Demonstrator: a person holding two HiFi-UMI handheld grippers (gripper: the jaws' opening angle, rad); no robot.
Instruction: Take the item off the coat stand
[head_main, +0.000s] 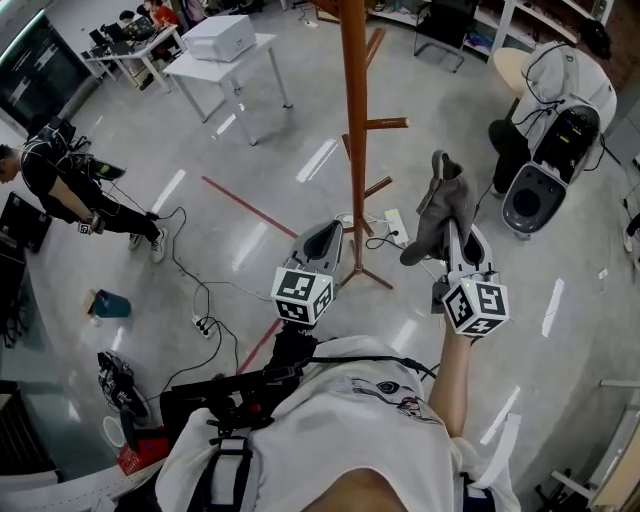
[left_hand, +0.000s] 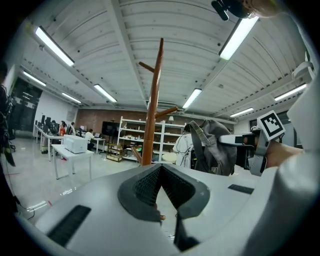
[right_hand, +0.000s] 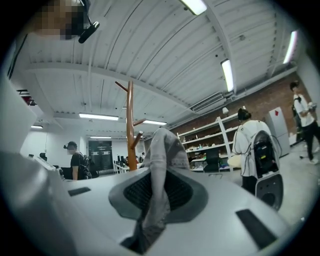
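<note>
Step (judgement): the bag (head_main: 440, 205) looks to be already off the stand (head_main: 352, 130), so lift-off is done and carry-away is in hand.
Bag, place: in the air, pinched in the right tool (head_main: 452, 240). In the head view it is to the right of the stand's pole, apart from it, and touches no peg that I can see.
Right tool: clenched on a fold of the bag's cloth. The fabric runs up between the pads and flops over past the tips.
Left tool (head_main: 322, 238): jaws closed together with nothing in them. It is held near the pole and takes no part.
Bag, look: grey soft cloth, creased and slumped. A darker strap shows in the left gripper view.
Handling (judgement): limp and light. The grip is on a thin fold only and may slip if the bag is swung.
Next move (judgement): hold the clench and draw the bag further clear of the pegs. The task names no place to put it down.
Risk (judgement): the loose strap could snag on the side peg (head_main: 385, 124).
Floor (head_main: 250, 180): cables lie by the stand's foot.
</note>
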